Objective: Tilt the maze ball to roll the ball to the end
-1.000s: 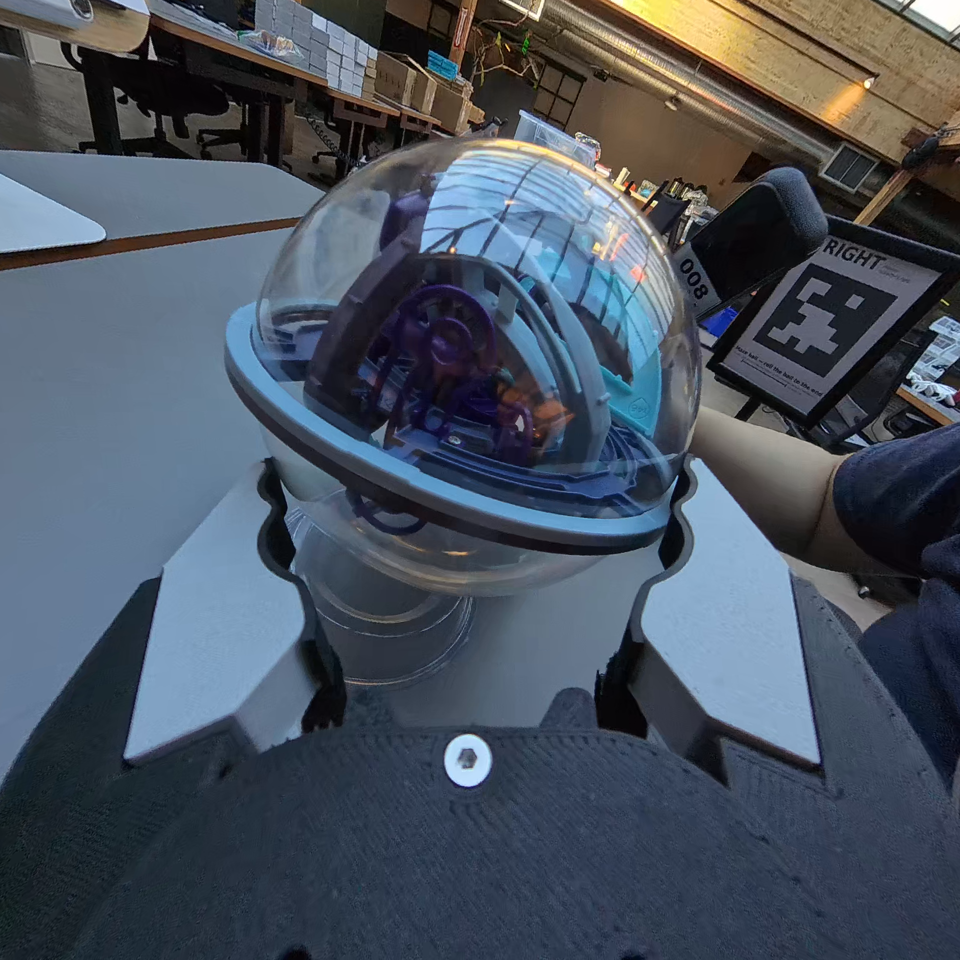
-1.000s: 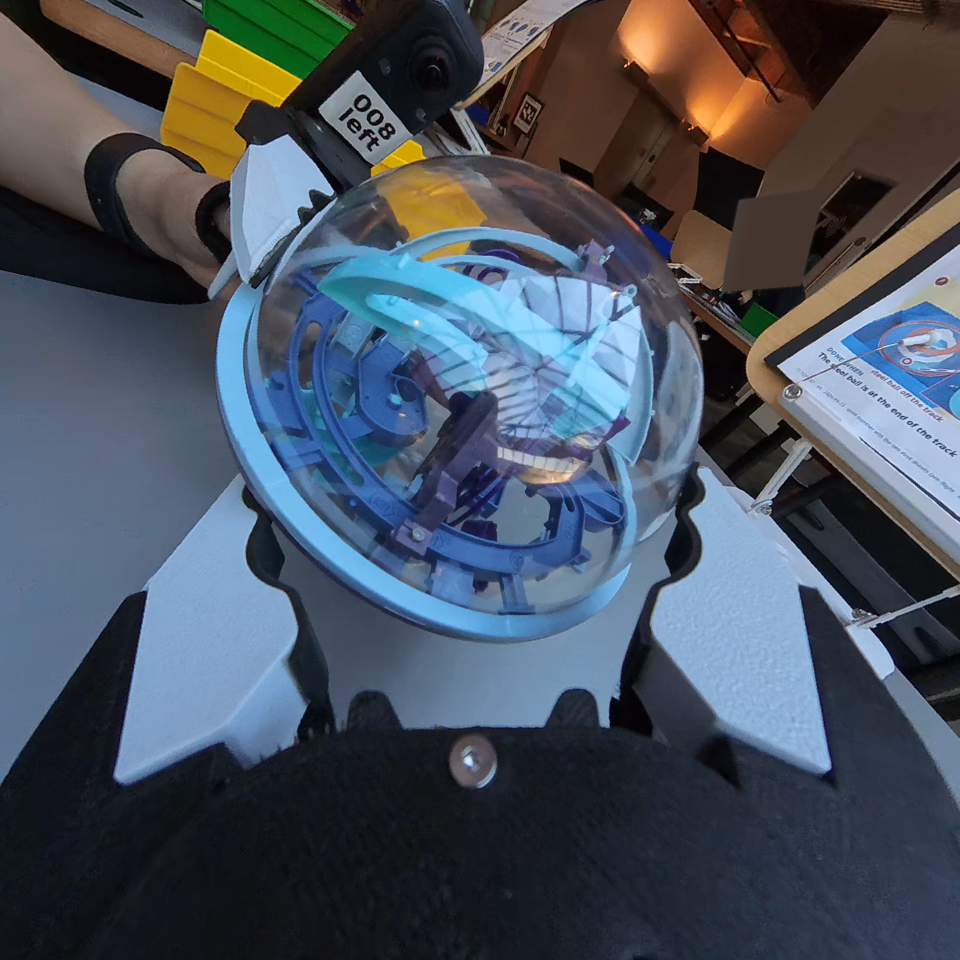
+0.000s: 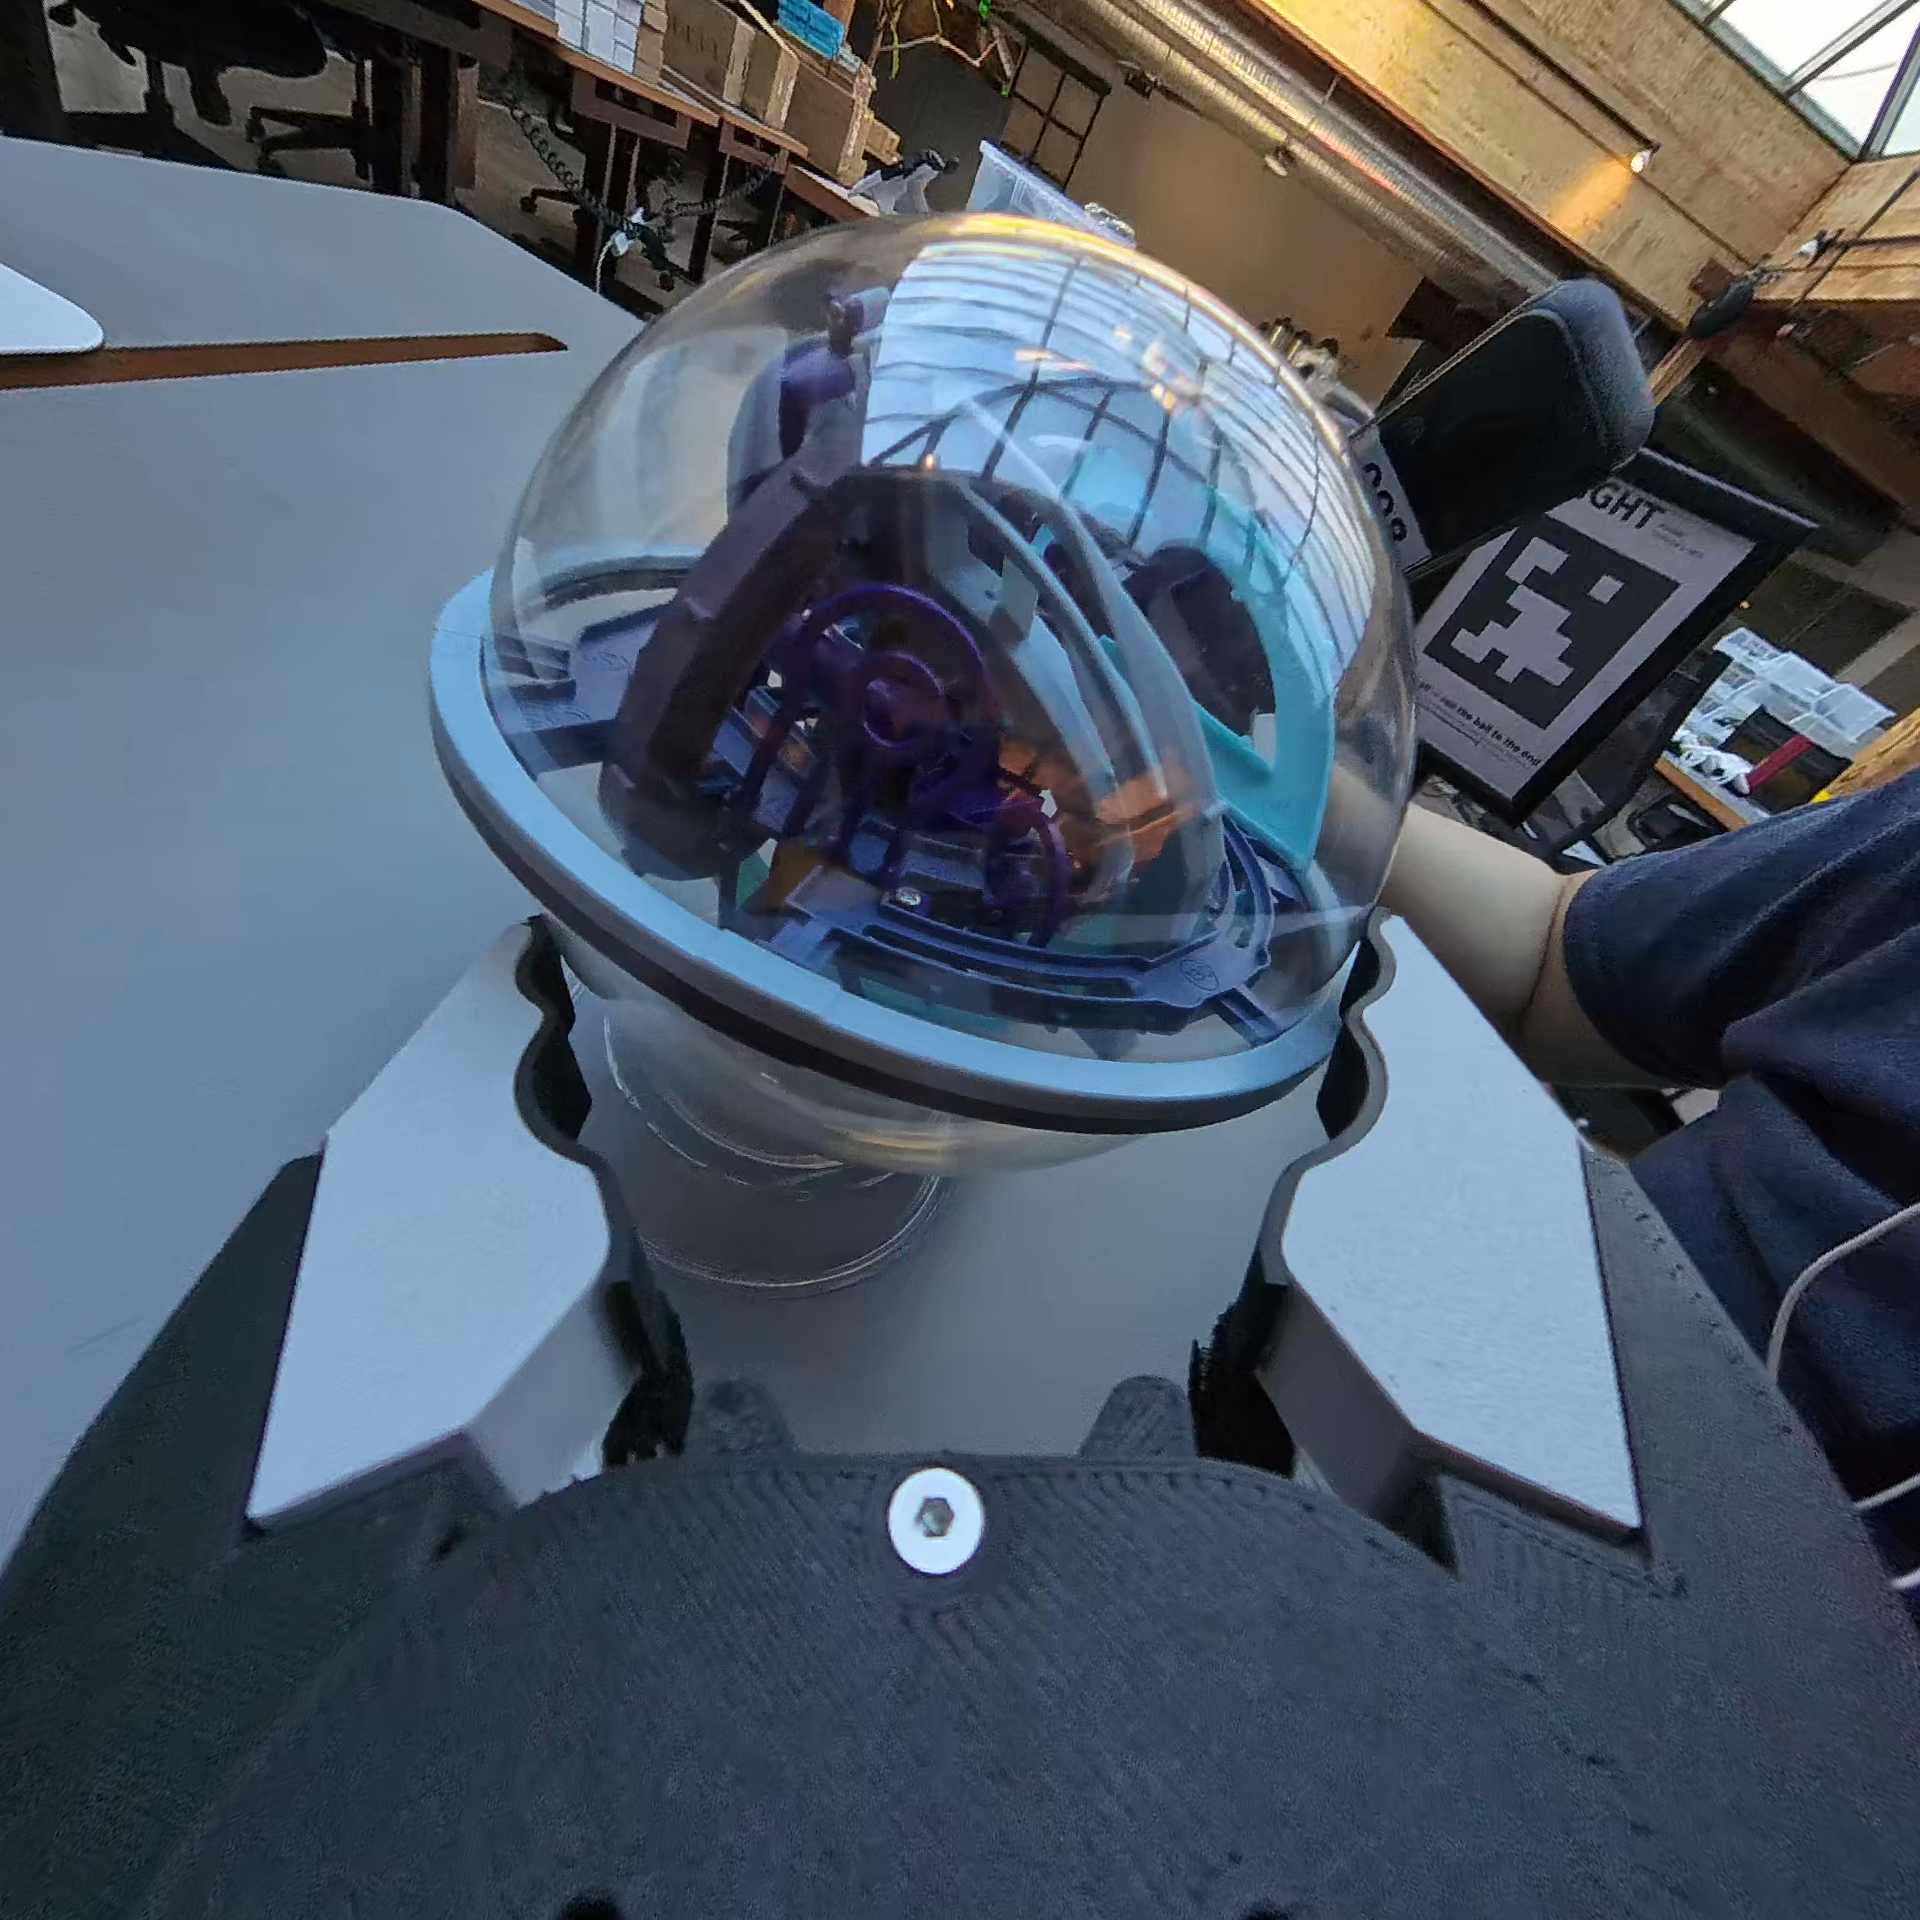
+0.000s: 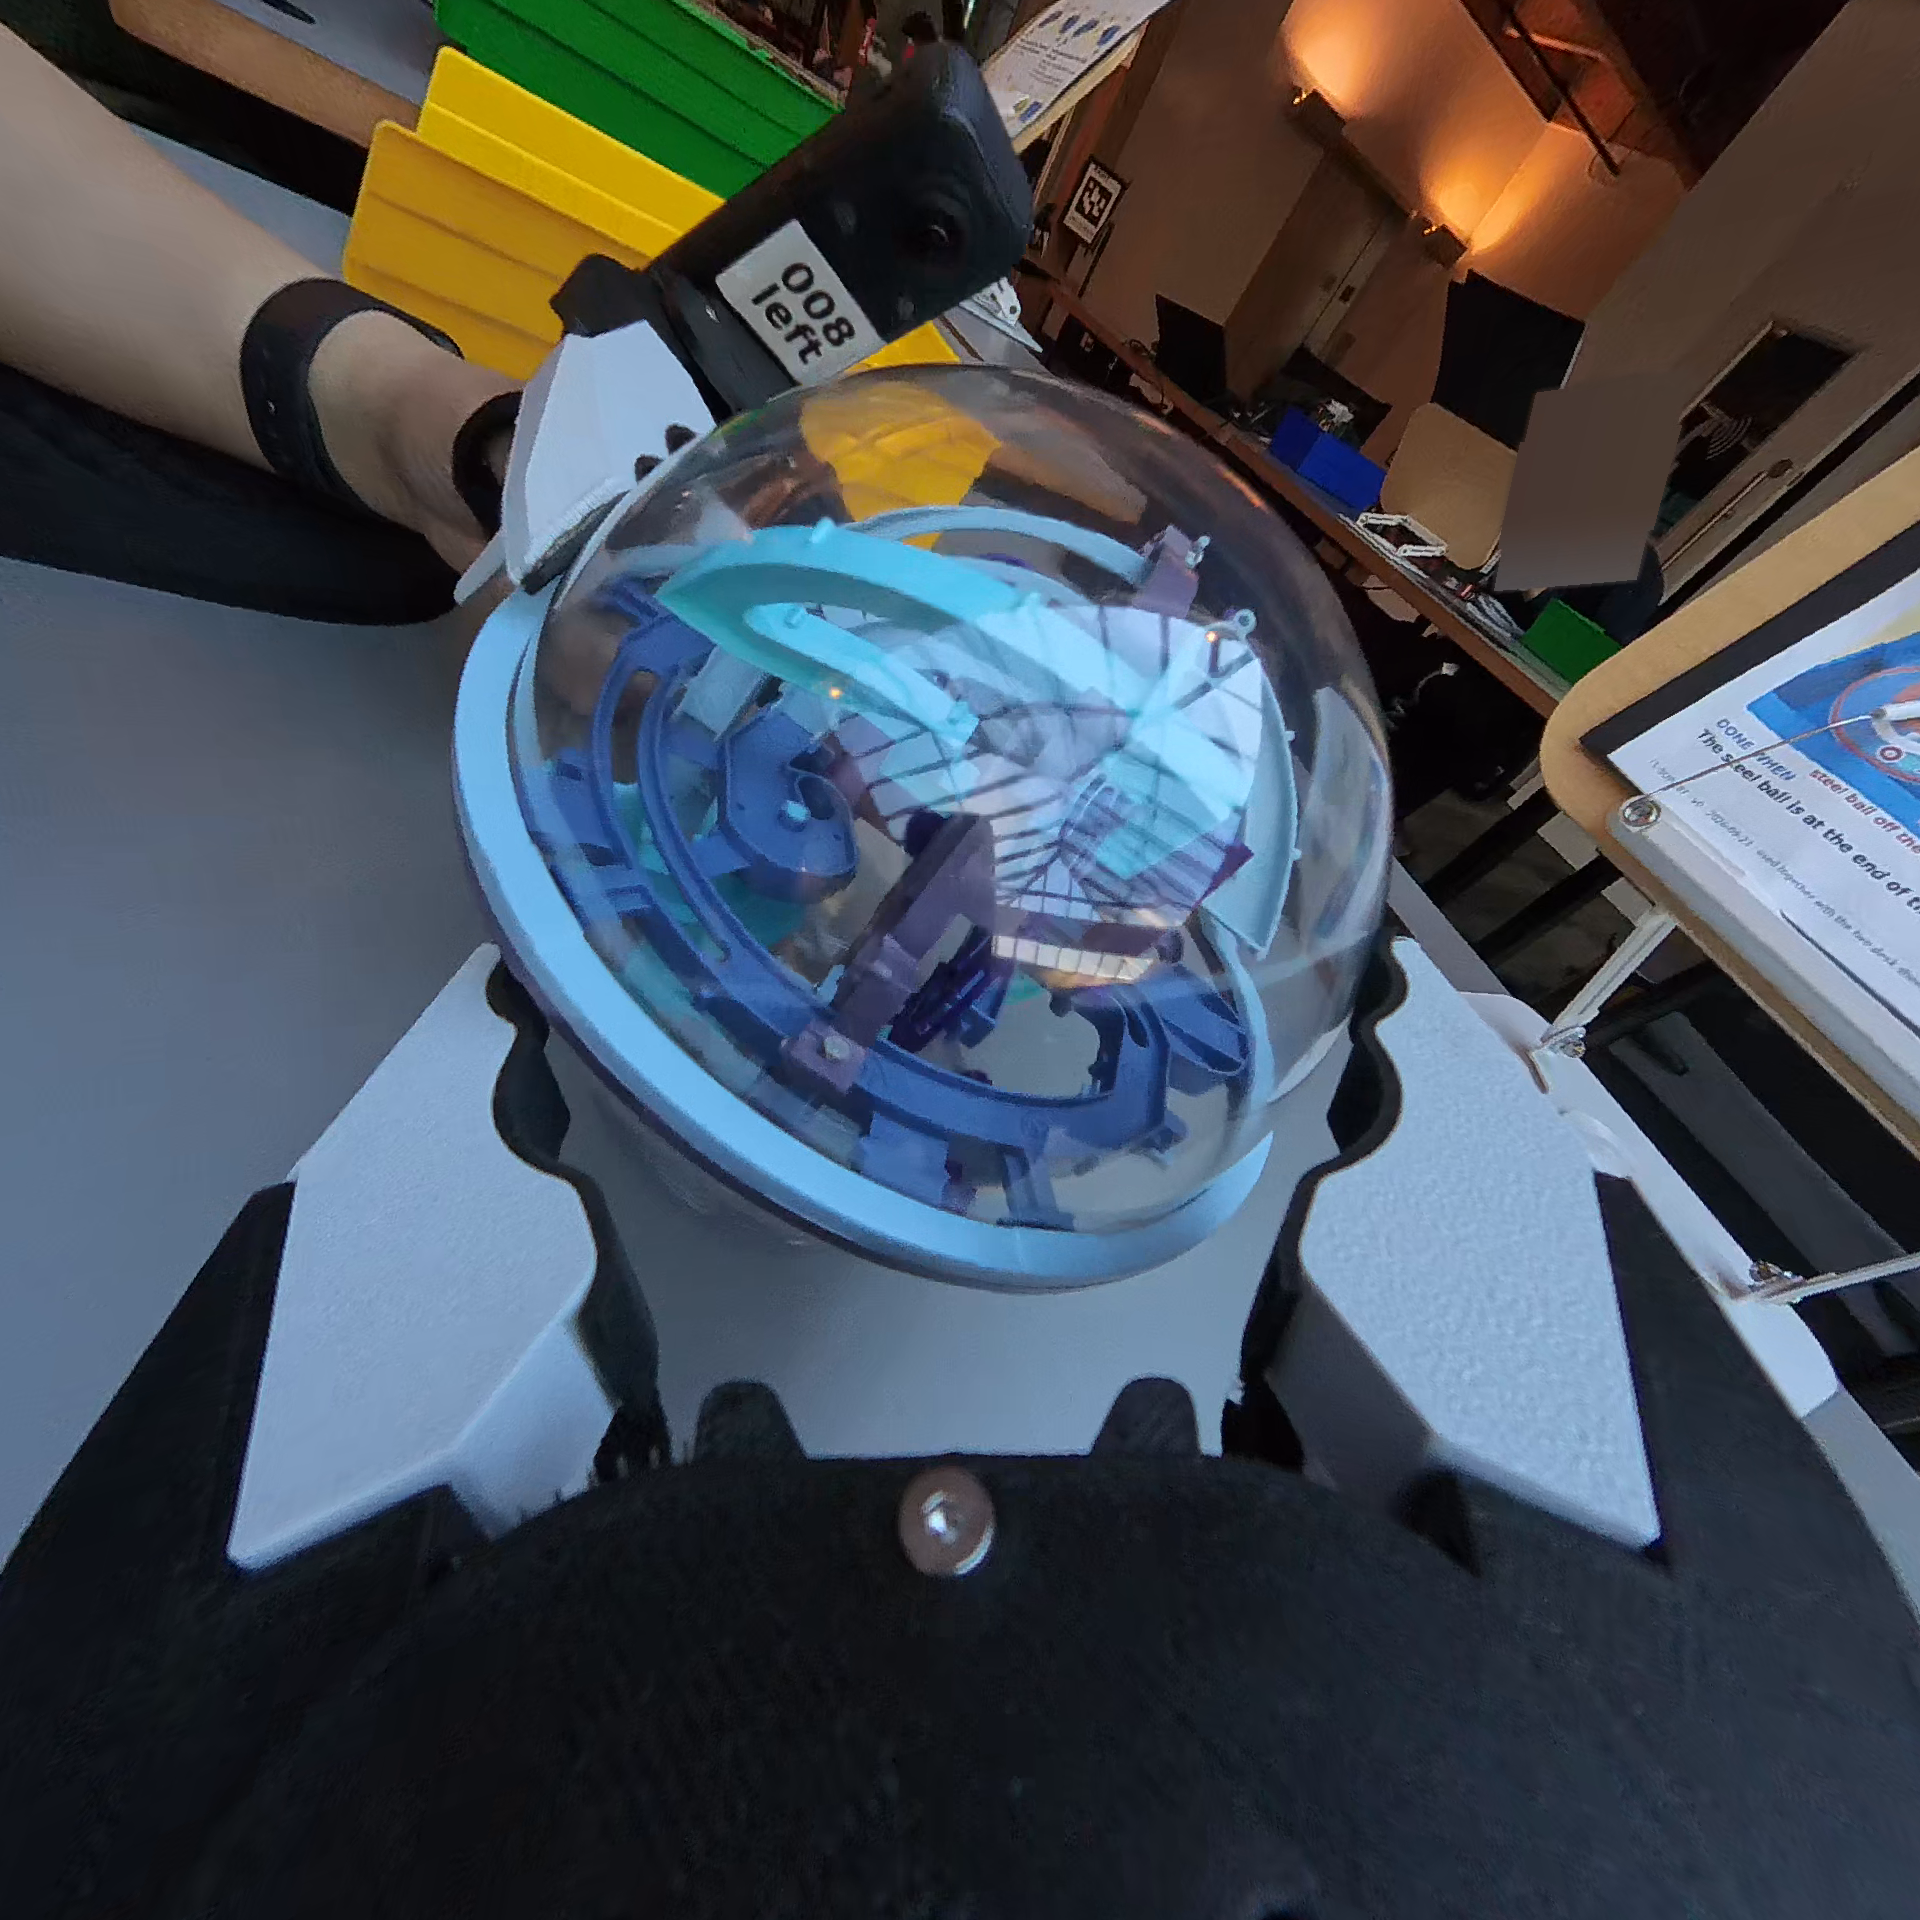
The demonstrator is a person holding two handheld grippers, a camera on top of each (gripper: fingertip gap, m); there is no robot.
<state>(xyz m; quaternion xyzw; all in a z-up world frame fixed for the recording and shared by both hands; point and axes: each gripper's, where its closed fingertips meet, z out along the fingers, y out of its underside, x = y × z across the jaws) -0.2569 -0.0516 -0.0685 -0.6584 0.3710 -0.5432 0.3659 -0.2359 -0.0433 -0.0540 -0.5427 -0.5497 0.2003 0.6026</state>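
Observation:
The maze ball [image 3: 935, 665] is a clear sphere with a grey ring and purple, blue and teal tracks inside. It is held tilted just above its clear stand [image 3: 727, 1236]. My left gripper [image 3: 951, 956] clasps its lower half, one finger on each side. My right gripper [image 4: 940, 987] clasps the ball [image 4: 914, 831] from the opposite side in the same way. The left gripper's white finger [image 4: 582, 468] touches the ball's far rim in the right wrist view. The right gripper's black body [image 3: 1517, 416] shows behind the ball. I cannot pick out the small steel ball.
The grey table [image 3: 208, 831] lies under the ball. A framed marker sign [image 3: 1558, 634] stands behind it. A board with an instruction sheet [image 4: 1766, 831] is at the right edge. Yellow bins [image 4: 499, 197] and a person's forearm [image 4: 156, 239] are at the far left.
Both grippers and the ball have rocked slightly together; the background has shifted in both views. Both holds are unchanged.

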